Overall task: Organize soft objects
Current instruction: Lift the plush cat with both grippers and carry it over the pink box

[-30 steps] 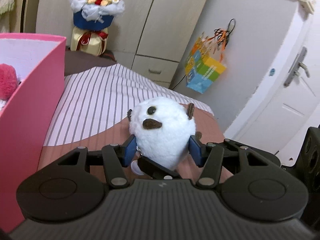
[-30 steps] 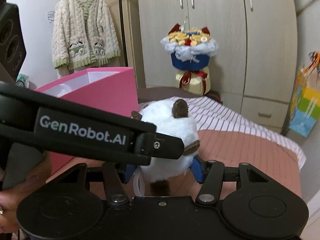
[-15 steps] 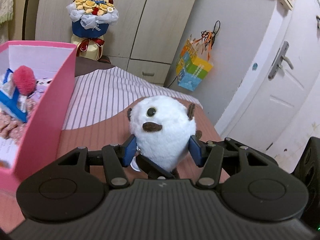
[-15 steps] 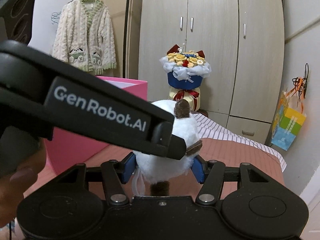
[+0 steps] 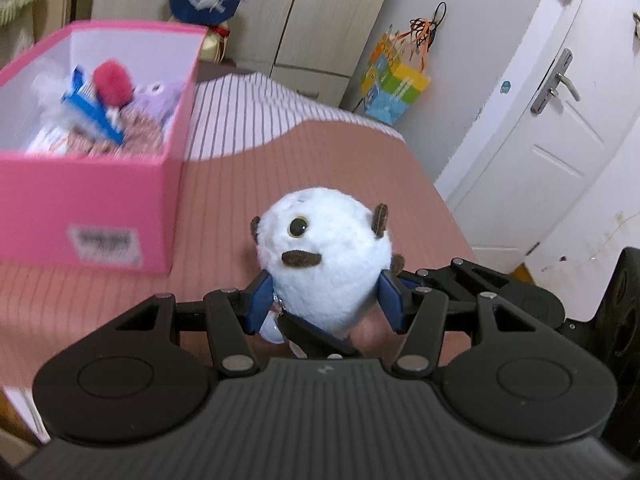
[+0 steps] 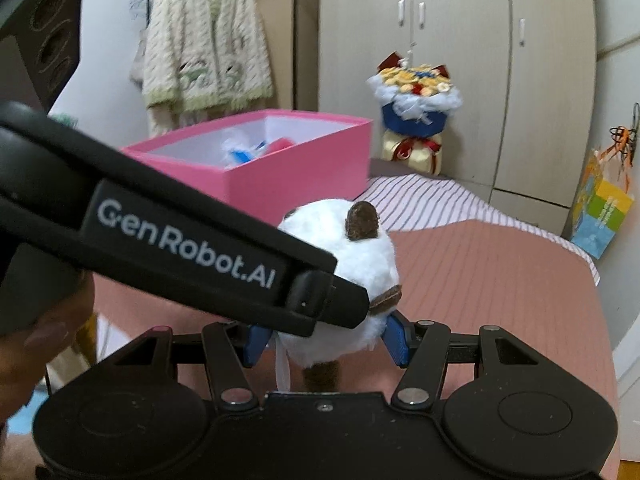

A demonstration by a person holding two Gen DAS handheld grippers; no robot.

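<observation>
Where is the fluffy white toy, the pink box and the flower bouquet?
white plush toy (image 5: pixel 324 256): left wrist view, on its round face.
pink box (image 5: pixel 84 196): left wrist view, on its front wall.
flower bouquet (image 6: pixel 414 98): right wrist view, on its blooms.

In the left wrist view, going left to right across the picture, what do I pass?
Pink box with soft toys inside → white plush toy, gripped between the left gripper fingers → colourful gift bag hanging on the wall → white door with its metal handle.

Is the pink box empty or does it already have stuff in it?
Not empty. The open pink box already holds several soft toys, visible from the left wrist view.
</observation>
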